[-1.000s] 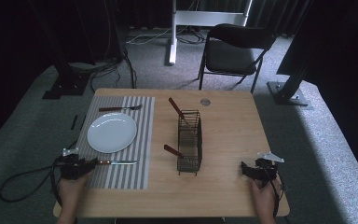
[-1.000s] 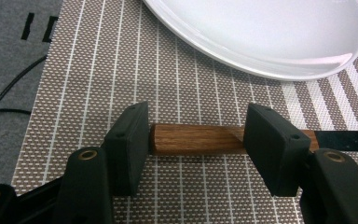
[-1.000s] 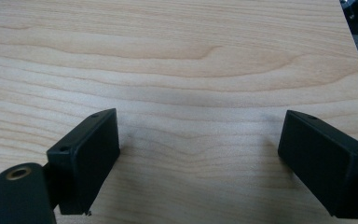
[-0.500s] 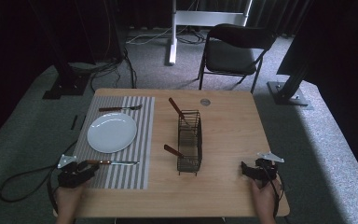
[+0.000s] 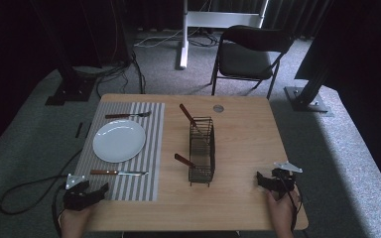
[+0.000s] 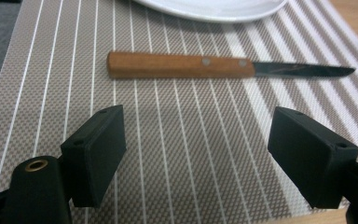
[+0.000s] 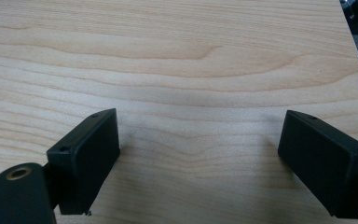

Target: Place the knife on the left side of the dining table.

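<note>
Your left gripper (image 5: 99, 190) sits at the near left corner of the pale wooden table (image 5: 243, 124), over the near edge of the grey-and-white striped placemat (image 5: 144, 186). Its jaws stand wide apart and have just been opening, with only bare mat between them. Just beyond them lies the wooden-handled table knife (image 6: 205, 66), flat on the mat, handle to the left and blade to the right in the left gripper view, apart from both black pads (image 6: 98, 149). In the high view that knife (image 5: 116, 172) lies along the mat's near side, just short of the round white plate (image 5: 119, 141), whose rim shows just behind the knife in the left gripper view. Nothing lies between your open jaws and the knife.

On the far side of the plate a wooden-handled fork (image 5: 127, 115) lies across the mat. Right of the mat stands a black wire cutlery basket (image 5: 201, 148), with two wooden handles poking out of it. It stands between your two hands.

Your right gripper (image 5: 262, 179) rests at the near right of the table, jaws spread over bare wood. A dark folding chair (image 5: 250, 52) stands beyond the far edge.
</note>
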